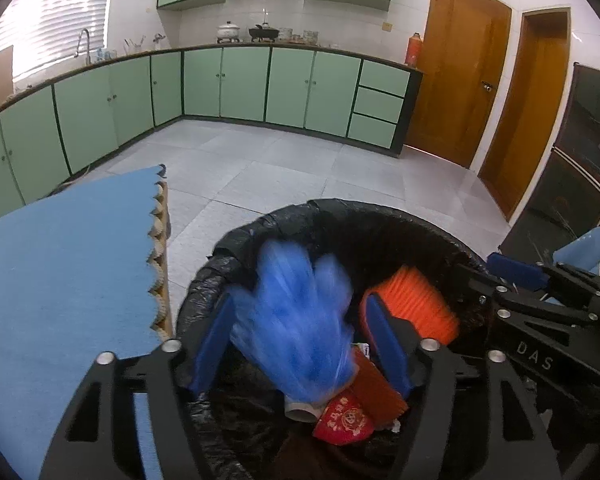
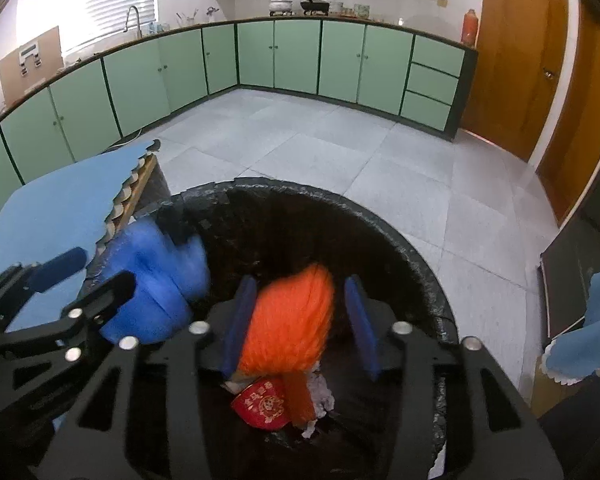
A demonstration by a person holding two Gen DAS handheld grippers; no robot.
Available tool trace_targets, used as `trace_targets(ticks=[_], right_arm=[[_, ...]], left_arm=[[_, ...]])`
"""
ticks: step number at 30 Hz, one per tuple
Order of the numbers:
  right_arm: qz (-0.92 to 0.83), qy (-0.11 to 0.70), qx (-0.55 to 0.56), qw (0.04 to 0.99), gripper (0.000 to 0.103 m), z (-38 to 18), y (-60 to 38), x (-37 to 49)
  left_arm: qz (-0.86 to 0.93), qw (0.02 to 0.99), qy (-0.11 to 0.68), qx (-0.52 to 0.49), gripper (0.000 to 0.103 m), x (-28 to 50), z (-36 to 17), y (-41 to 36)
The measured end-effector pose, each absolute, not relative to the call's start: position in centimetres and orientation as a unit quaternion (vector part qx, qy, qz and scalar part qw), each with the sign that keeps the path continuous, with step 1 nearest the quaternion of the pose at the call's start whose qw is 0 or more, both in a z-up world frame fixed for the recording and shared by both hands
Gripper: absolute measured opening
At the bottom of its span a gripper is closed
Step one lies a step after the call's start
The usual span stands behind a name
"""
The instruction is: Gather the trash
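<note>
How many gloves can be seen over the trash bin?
2. The blue glove is between the fingers of the left hand-held gripper; the orange glove is between those of the right hand-held gripper. Both are above the trash bin. More may lie hidden inside.

Both wrist views close above the shared bin (image 1: 380, 220) (image 2: 420, 264), facing the cabinets (image 1: 244, 84) (image 2: 296, 56).
</note>
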State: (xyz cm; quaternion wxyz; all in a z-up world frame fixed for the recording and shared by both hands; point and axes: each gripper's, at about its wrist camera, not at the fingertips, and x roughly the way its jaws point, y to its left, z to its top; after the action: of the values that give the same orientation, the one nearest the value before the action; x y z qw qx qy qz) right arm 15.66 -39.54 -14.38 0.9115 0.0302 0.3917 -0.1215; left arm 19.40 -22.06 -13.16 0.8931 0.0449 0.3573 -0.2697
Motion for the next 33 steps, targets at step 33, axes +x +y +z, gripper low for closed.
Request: trace_targets(ticks=[33], right_arm=[[-0.037,0.336,0.016,0.941,0.098,-2.6,-28.1,7.1]], left_arm=[[-0.173,0.941,0.292,0.020,0.096,9.6,-1.2,-6.2]])
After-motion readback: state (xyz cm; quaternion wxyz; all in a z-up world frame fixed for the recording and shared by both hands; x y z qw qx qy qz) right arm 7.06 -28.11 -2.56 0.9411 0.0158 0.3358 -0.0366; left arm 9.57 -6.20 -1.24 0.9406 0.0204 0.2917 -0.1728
